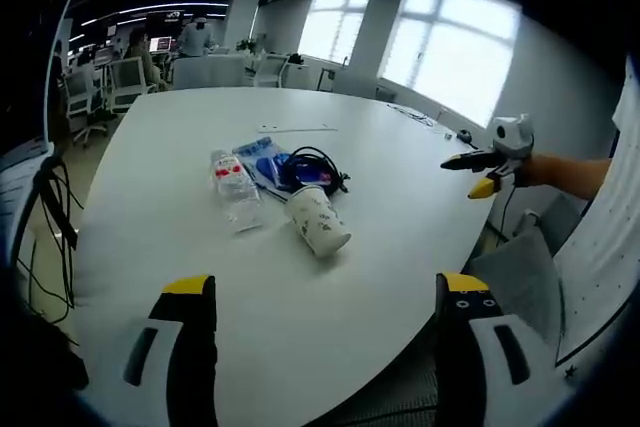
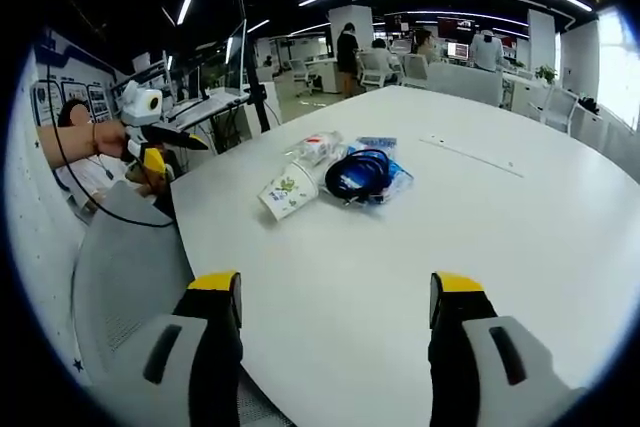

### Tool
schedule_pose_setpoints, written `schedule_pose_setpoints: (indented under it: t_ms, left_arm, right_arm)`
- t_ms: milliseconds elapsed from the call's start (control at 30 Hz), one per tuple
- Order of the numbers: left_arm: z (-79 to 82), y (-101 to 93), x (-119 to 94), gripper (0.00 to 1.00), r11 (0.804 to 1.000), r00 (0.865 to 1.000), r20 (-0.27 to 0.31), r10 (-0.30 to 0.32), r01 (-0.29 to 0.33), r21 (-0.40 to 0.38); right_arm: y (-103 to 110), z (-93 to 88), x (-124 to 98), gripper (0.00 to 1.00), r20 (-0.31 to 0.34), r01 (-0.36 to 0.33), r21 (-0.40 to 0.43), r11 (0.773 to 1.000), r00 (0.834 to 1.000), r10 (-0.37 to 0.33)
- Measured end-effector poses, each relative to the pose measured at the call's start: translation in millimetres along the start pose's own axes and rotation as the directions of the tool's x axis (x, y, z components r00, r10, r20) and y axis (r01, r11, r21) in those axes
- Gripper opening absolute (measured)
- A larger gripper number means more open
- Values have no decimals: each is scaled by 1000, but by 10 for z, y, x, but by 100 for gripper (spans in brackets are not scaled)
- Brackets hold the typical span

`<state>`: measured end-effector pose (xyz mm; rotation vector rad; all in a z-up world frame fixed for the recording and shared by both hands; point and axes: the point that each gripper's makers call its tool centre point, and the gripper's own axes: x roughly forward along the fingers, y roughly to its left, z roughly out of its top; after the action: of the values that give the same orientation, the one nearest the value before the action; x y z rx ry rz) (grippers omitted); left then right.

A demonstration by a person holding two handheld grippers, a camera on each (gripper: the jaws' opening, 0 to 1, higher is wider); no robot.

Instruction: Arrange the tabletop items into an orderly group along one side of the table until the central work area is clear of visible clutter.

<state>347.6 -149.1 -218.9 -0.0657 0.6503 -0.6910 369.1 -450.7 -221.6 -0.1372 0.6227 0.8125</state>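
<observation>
We see the white table (image 1: 420, 237) with a small cluster near its middle — a blue pouch (image 1: 262, 162) under a black cable (image 1: 312, 169), a paper cup (image 1: 318, 220) on its side, a bottle (image 1: 236, 190) lying just beside it. Both grippers — left (image 1: 325, 292), right (image 2: 335, 287) — hover at the table's edge, jaws spread wide, holding nothing.

Both views: low at bench (image 1: 420, 227) edge, facing inward from opposite sides, well back; shared: central item cluster.
</observation>
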Motion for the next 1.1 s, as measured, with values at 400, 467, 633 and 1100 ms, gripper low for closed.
schedule_pose_setpoints:
  t_ms: [400, 467, 633, 1100]
  left_arm:
    - [13, -18, 8, 93, 1000, 1000, -2, -4, 4, 5]
    - [19, -16, 10, 93, 1000, 1000, -2, -5, 5, 6]
    - [54, -9, 13, 93, 1000, 1000, -1, -6, 6, 11]
    - [156, -15, 54, 93, 1000, 1000, 8, -13, 13, 22]
  right_arm:
    - [-10, -9, -15, 76, -1, 1, -3, 1000, 1000, -1]
    - [-21, -5, -19, 76, 0, 2, -2, 1000, 1000, -2]
    - [-34, 9, -27, 76, -1, 4, -7, 1000, 1000, -4]
    - [-67, 84, -24, 75, 3, 2, -20, 1000, 1000, -2]
